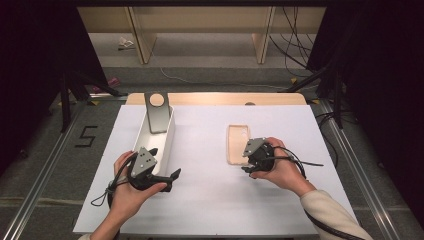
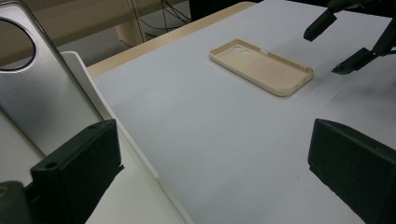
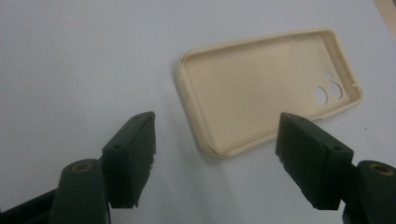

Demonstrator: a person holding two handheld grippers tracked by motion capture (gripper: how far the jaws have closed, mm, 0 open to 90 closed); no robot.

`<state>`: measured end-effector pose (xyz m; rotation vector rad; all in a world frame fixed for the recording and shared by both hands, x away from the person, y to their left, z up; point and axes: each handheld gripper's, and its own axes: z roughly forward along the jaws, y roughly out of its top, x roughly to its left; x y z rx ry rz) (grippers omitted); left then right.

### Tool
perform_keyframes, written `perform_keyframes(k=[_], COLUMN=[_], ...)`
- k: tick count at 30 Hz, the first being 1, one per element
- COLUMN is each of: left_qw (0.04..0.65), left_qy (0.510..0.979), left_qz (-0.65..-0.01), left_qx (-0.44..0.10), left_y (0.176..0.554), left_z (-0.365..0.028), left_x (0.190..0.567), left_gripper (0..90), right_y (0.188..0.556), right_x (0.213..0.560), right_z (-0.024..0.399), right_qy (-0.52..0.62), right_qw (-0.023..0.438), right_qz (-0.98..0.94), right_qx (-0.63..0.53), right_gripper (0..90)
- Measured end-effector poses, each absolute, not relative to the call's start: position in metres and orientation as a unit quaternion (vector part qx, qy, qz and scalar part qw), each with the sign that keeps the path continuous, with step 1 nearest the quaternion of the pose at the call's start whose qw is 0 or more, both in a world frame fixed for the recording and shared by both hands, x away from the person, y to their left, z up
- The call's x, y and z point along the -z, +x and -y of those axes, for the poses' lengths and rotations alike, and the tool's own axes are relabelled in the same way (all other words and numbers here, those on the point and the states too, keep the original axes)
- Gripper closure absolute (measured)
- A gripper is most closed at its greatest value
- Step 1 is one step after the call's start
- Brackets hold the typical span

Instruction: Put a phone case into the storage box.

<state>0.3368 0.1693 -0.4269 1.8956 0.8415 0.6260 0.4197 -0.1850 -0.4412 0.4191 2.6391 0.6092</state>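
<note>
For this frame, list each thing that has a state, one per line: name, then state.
Phone case: empty, lying flat on the white sheet, open side up.
Phone: leaning in the far end of the white tray, back with the round camera ring facing out.
Left gripper: open, holding nothing, by the tray's near end.
Right gripper: open, holding nothing, jaws framing the near end of the phone case.

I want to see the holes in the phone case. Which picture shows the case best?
The right gripper view: the phone case lies close and open side up, its camera holes clear. The left gripper view shows it farther off; the high view shows it small, partly behind the right gripper.
</note>
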Motion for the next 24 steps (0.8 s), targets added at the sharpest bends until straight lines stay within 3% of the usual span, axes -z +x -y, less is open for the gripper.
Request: perform_keyframes(k=[24], left_qw=[0.463], left_qy=[0.779], left_qz=[-0.335], left_qx=[-0.257], left_y=[0.335], left_z=[-0.165], left_x=[0.428], left_gripper=[1.8], right_y=[0.438], right_x=[0.454], right_z=[0.152], right_qy=[0.084], right_qw=[0.213], right_qz=[-0.968], right_qx=[-0.102], right_gripper=[35.5])
